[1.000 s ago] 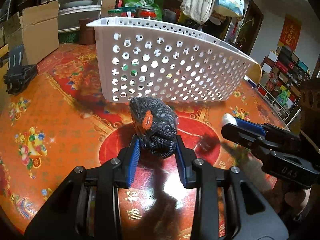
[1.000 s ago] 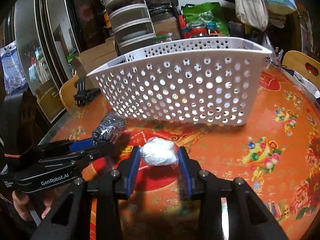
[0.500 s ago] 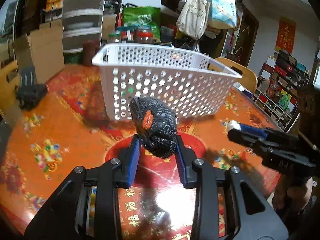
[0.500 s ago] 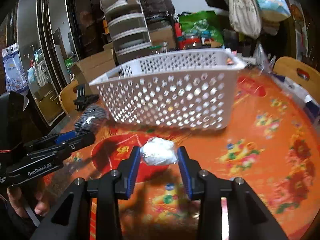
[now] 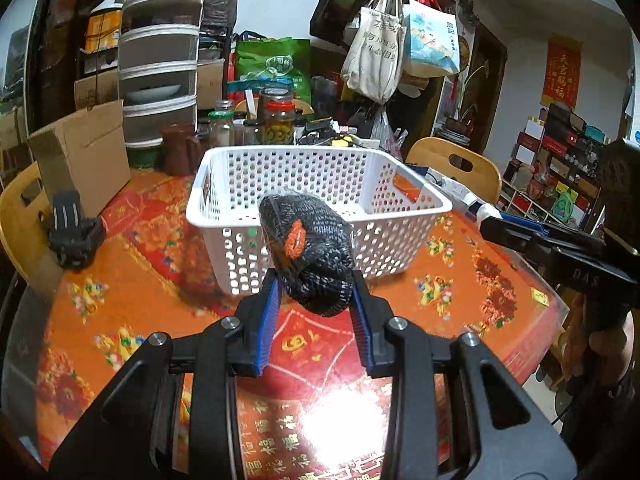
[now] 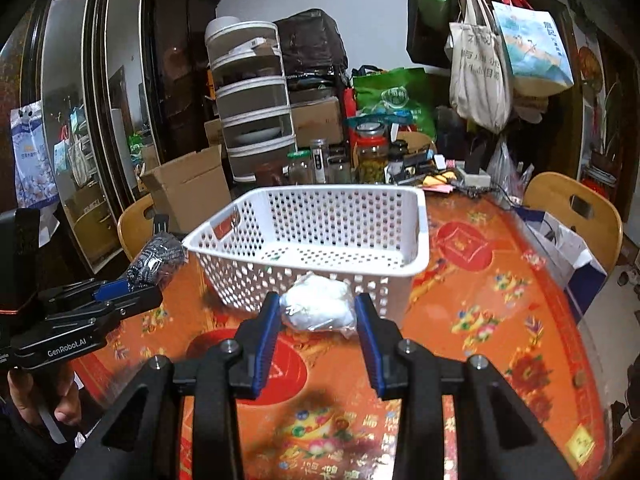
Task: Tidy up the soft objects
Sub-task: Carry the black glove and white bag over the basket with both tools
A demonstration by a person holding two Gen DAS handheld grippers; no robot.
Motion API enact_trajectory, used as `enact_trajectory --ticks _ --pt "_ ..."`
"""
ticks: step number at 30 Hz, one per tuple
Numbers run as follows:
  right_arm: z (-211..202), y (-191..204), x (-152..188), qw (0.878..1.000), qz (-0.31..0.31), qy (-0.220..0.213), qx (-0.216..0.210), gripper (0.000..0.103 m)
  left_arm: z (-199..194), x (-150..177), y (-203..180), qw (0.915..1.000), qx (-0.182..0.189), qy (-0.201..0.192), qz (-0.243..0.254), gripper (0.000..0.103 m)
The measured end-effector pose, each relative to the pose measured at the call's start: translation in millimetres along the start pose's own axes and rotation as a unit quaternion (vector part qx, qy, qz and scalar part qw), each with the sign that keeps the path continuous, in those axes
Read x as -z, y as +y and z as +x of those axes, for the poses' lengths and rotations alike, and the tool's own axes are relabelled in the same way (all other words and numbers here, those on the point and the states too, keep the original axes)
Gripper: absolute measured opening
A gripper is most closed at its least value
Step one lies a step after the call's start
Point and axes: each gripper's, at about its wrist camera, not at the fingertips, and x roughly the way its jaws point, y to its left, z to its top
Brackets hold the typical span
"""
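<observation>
My left gripper (image 5: 314, 294) is shut on a black knitted bundle with an orange patch (image 5: 310, 252), held above the table in front of the white perforated basket (image 5: 316, 200). My right gripper (image 6: 318, 308) is shut on a white wrapped soft bundle (image 6: 318, 306), also lifted, just before the same basket (image 6: 320, 236). The basket looks empty inside. The left gripper and its black bundle (image 6: 156, 258) show at the left of the right wrist view; the right gripper (image 5: 532, 236) shows at the right of the left wrist view.
The round table has an orange and red patterned cover (image 5: 132, 280). A black clamp (image 5: 72, 232) and a cardboard box (image 5: 80, 152) stand at its left. Jars (image 6: 370, 152) crowd the far edge. Wooden chairs (image 6: 572, 208) stand around it.
Both grippers have risen and drawn back with their bundles; the basket now shows from above, its inside visible. Both grips are unchanged.
</observation>
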Motion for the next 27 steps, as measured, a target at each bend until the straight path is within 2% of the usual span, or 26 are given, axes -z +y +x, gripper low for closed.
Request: enact_trajectory --ticks 9,17,22,27 --pt "1 8 -39 1.000 -0.024 -0.010 0.007 0.037 -9 -49 -2 1.0000 0.000 -0.006 0.007 0.031" --pt "25 0 -74 1.000 -0.014 0.008 0.007 0.037 22 -100 3 0.9998 0.002 0.021 -0.001 0.031" --pt "33 0 -86 0.999 -0.025 0.007 0.021 0.037 30 -121 -2 0.9997 0.000 0.025 0.006 0.031" --pt "60 -3 -97 0.999 -0.024 0.033 0.024 0.037 61 -137 -6 0.9988 -0.010 0.048 0.008 0.031"
